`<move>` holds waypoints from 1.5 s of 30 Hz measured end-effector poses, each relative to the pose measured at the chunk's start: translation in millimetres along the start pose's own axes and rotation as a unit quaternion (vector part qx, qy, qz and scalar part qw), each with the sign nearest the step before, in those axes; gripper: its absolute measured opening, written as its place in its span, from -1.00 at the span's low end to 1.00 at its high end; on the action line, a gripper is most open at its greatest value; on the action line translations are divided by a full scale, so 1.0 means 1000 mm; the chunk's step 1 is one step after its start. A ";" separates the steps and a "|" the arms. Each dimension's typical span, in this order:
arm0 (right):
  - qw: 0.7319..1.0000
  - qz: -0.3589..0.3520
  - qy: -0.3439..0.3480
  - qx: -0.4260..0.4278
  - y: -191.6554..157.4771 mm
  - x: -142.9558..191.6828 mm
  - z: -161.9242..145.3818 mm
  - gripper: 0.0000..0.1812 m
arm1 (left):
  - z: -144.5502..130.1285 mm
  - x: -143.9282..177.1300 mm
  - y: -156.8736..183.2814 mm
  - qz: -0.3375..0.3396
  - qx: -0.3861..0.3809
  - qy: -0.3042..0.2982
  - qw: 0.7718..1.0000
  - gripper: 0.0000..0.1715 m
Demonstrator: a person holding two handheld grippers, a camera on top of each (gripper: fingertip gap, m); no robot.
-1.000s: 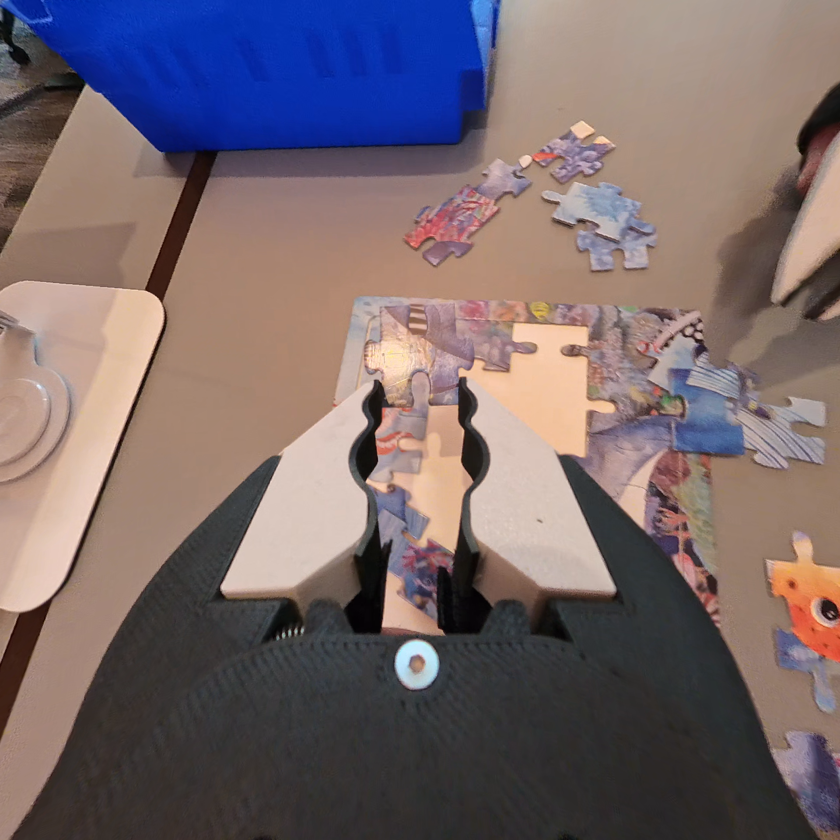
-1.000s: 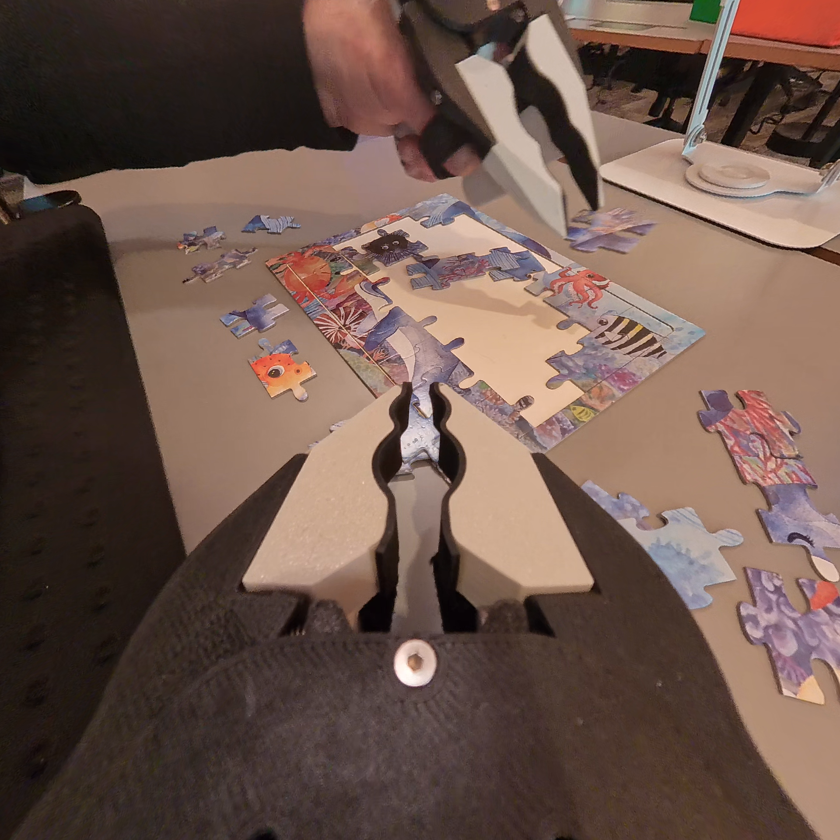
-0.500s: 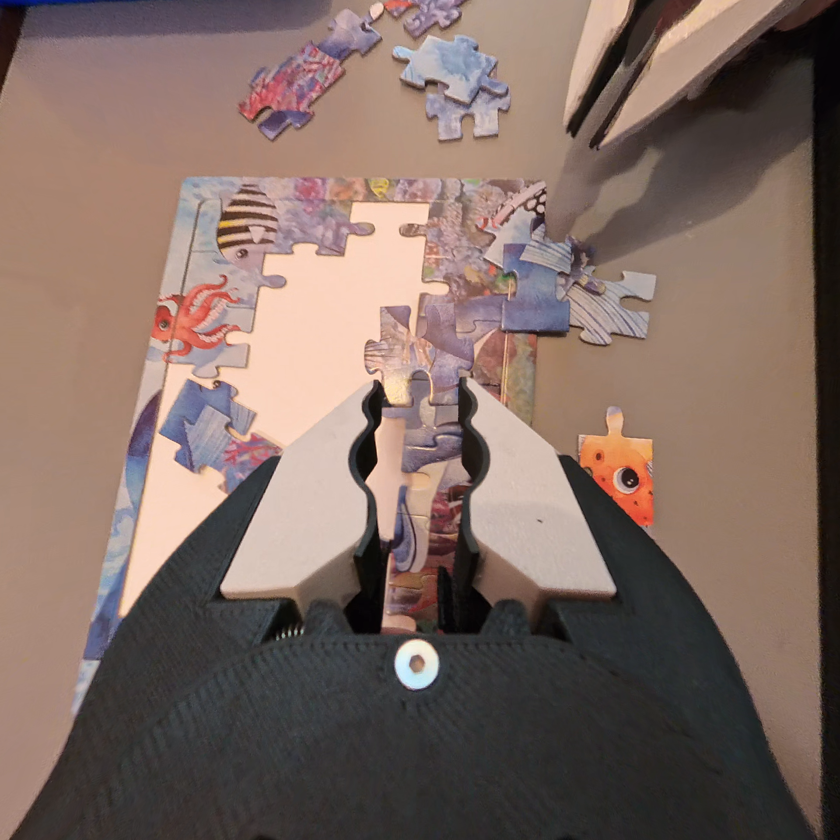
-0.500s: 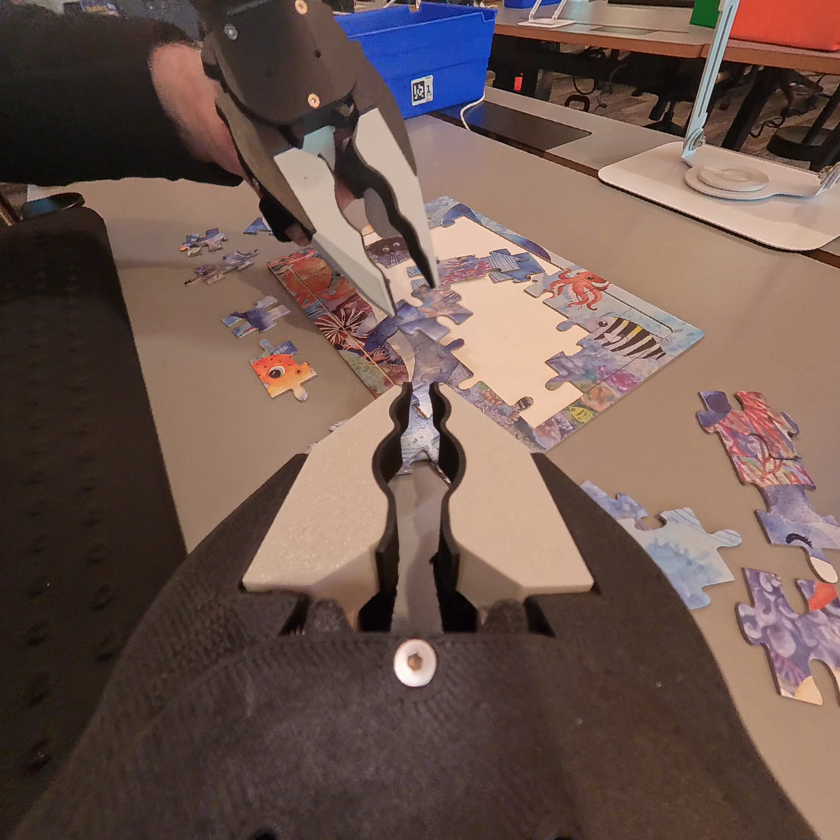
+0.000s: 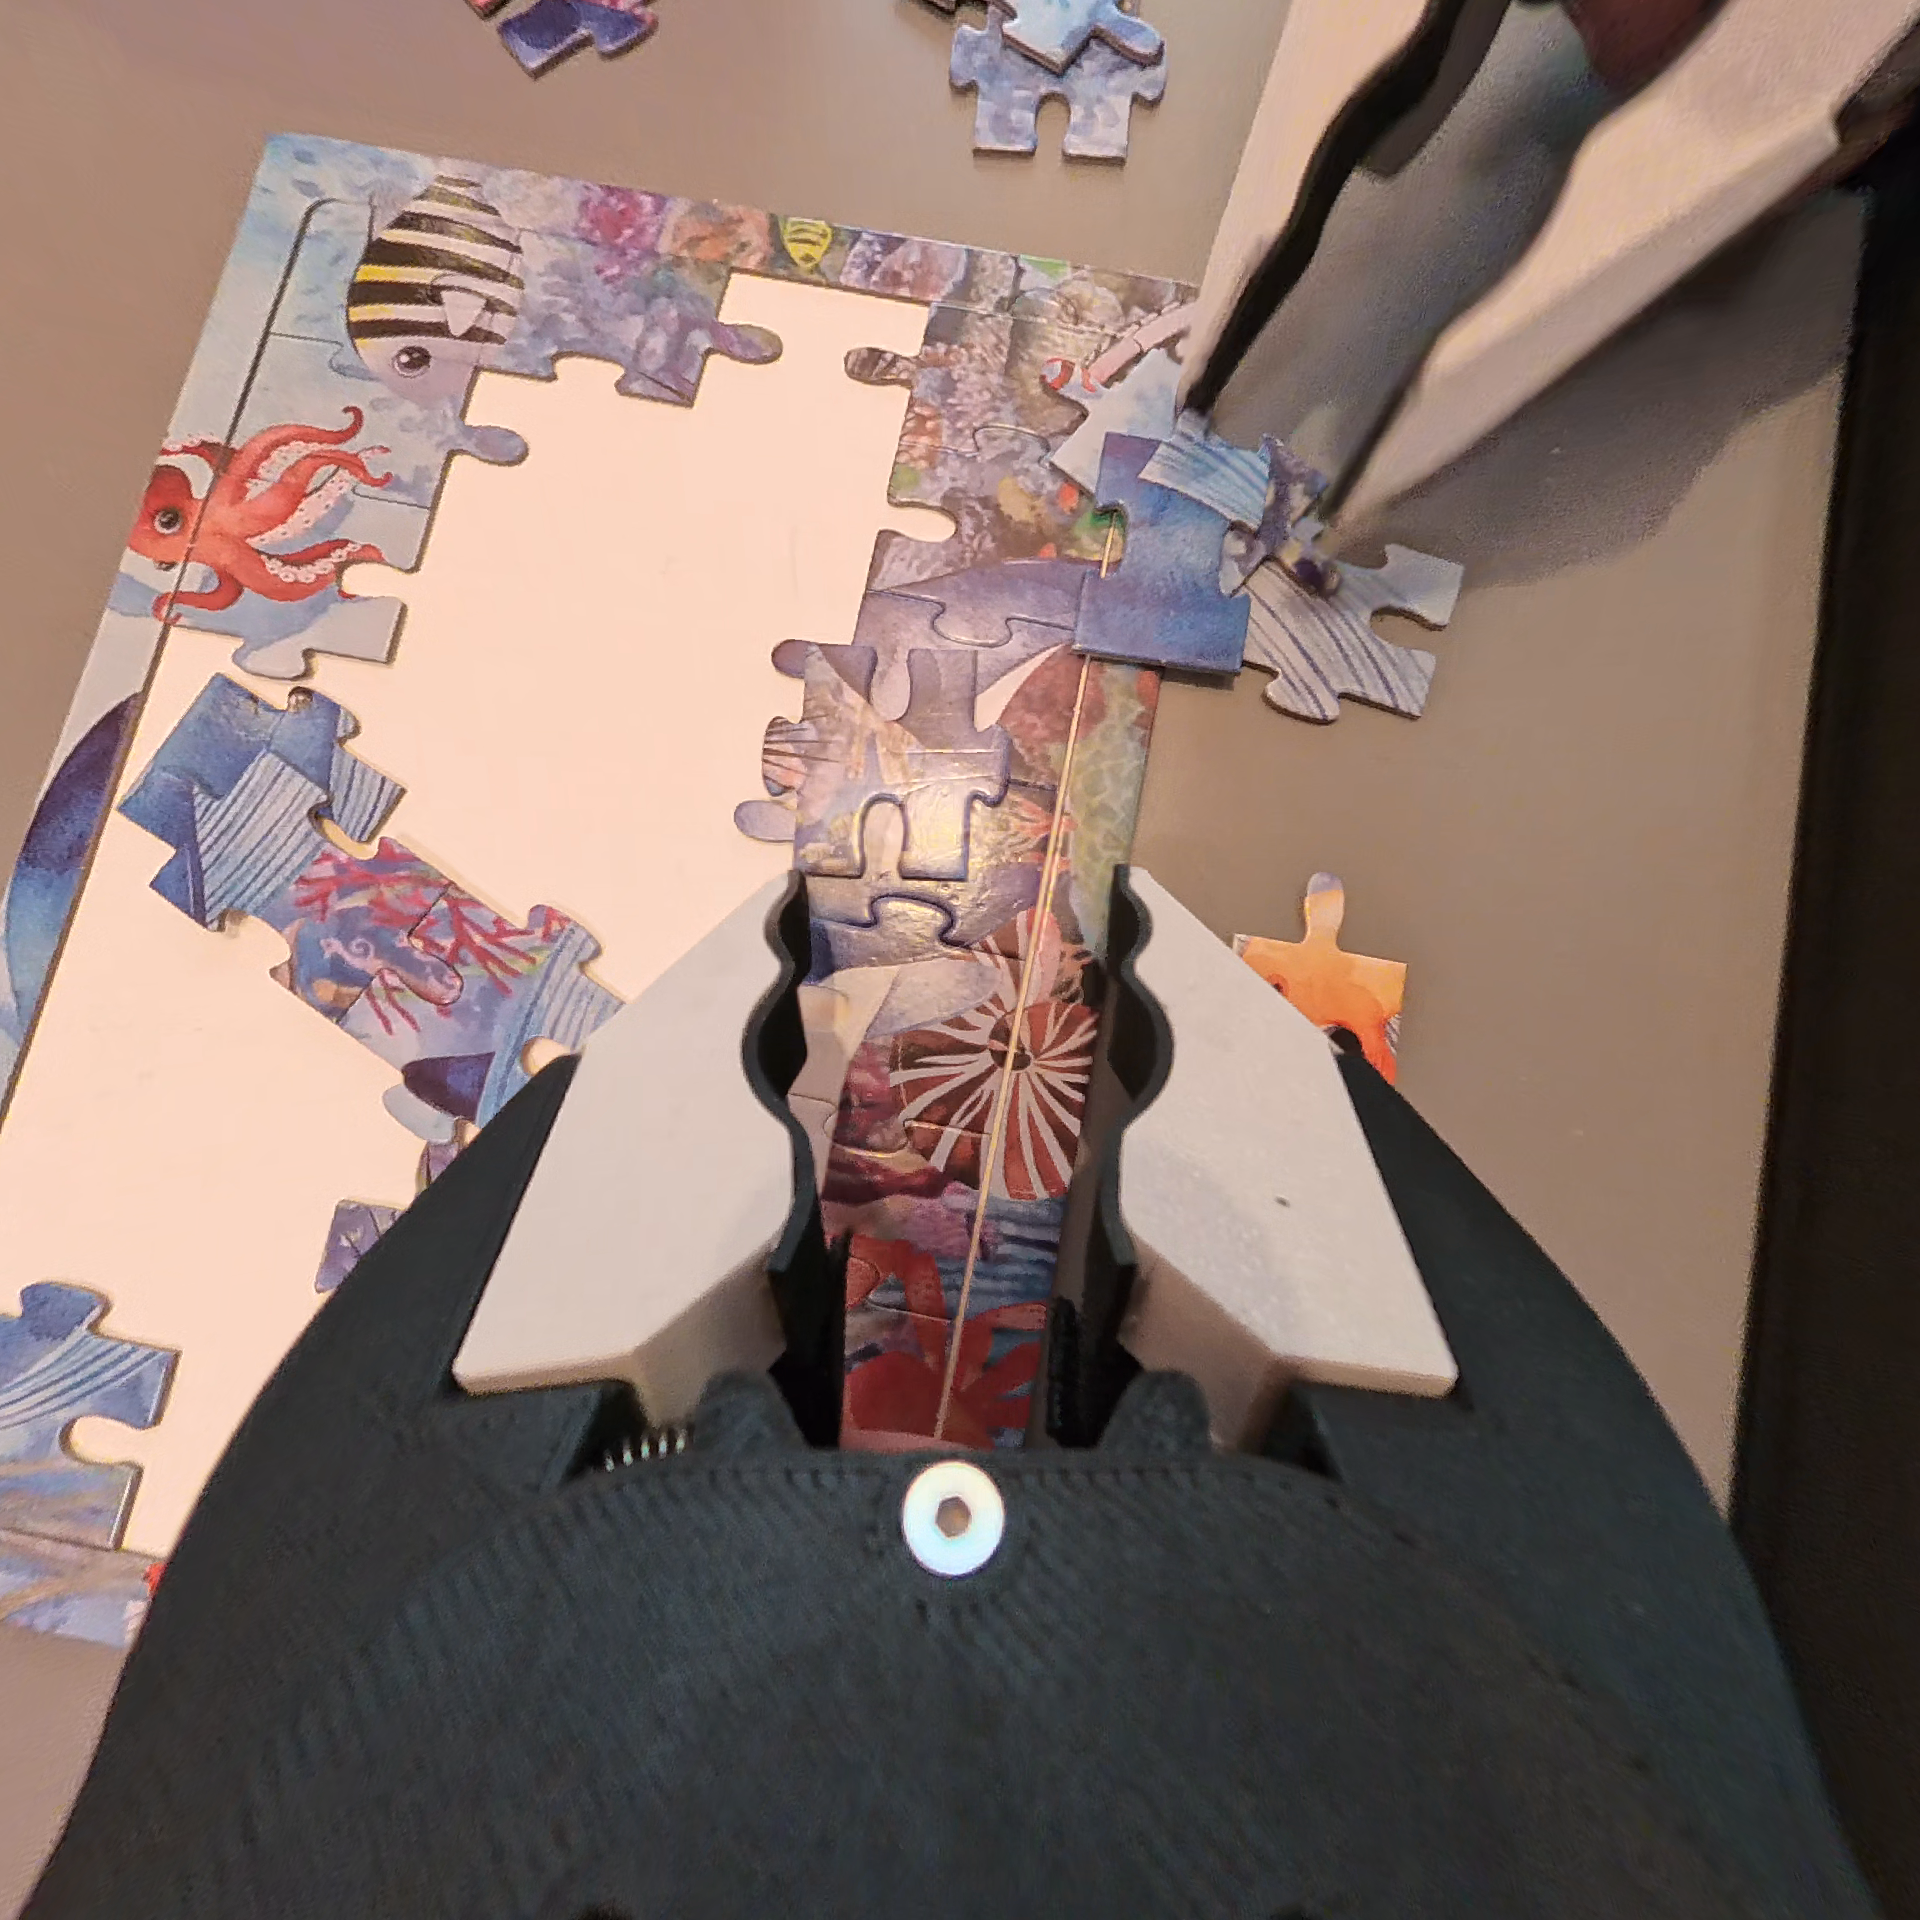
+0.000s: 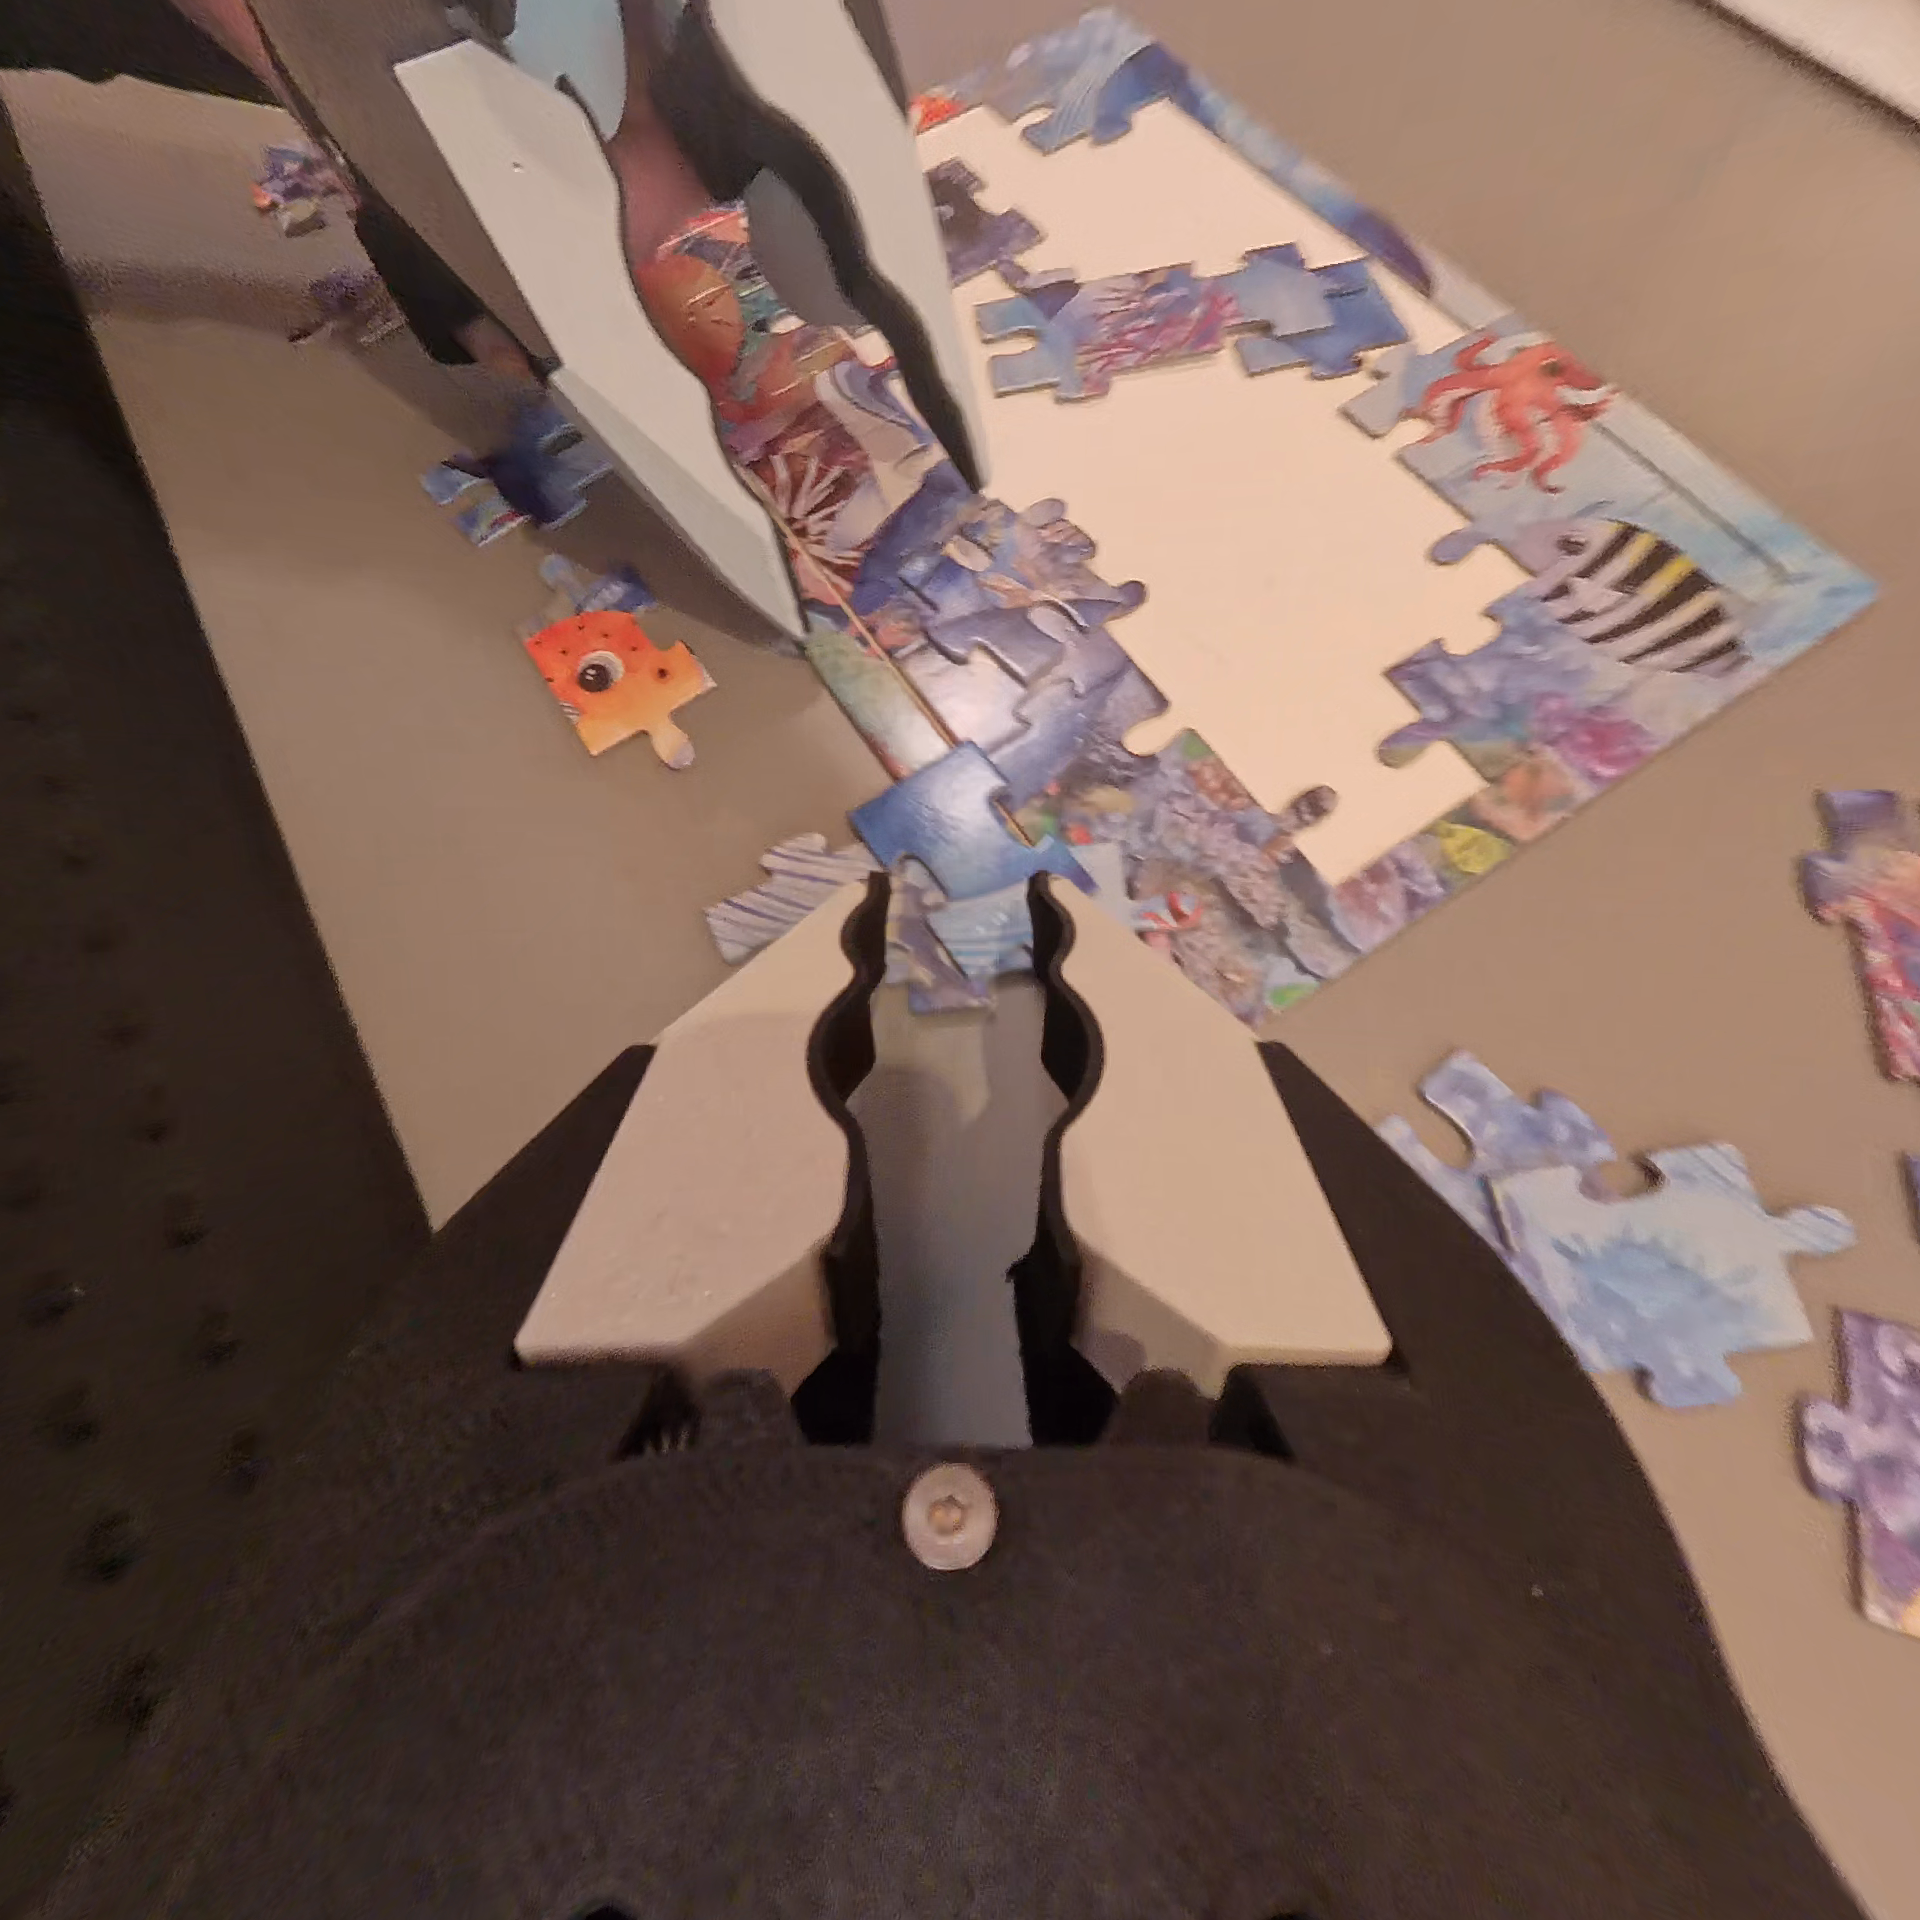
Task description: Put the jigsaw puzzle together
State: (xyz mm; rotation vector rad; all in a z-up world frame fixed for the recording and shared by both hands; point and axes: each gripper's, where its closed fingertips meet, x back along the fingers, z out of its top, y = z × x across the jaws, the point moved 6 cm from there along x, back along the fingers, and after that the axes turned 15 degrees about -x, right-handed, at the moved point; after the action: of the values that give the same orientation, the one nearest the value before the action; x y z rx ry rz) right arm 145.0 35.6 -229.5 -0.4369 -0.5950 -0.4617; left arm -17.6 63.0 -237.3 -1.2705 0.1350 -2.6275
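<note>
Puzzle board [image 5: 582, 582] lies flat on the table [image 5: 125, 125], long axis running away from the left gripper [image 5: 951, 894], which hovers spread and empty over the board's right border. The right gripper [image 6: 956, 894], slightly parted and holding nothing I can confirm, sits tips-down at a heap of overlapped blue pieces [image 6: 951, 831] on that border's far corner, so it is nearer. Counted in the right view: one orange piece [image 6: 618, 675] beside the border, at least four loose pieces on the other side, two grippers.
</note>
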 end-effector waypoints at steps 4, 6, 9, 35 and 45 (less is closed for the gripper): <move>0.999 0.002 -0.032 -0.005 -0.014 -0.020 0.019 -0.57 | 0.000 0.000 -0.007 -0.003 0.000 0.005 1.000 -0.30; 0.999 -0.008 -0.046 -0.016 -0.012 -0.031 0.028 -0.56 | -0.001 -0.003 -0.009 -0.014 -0.001 0.001 1.000 -0.28; 0.997 -0.026 -0.068 -0.015 -0.005 -0.046 0.035 -0.57 | 0.000 -0.004 -0.004 -0.035 -0.003 0.009 0.999 -0.27; 0.983 0.048 -0.146 0.103 0.013 -0.061 0.050 -0.93 | -0.040 0.097 -0.008 0.088 0.001 -0.028 0.996 -0.26; 0.983 0.054 -0.141 0.105 0.012 -0.063 0.050 -0.76 | -0.128 0.174 0.024 0.113 0.054 -0.108 0.986 -0.34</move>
State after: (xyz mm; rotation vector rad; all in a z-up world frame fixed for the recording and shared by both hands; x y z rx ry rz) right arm 83.2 88.6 -234.3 -0.3335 -0.8799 -0.2310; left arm -219.0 -3.3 -188.1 -1.4025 0.0925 -2.2613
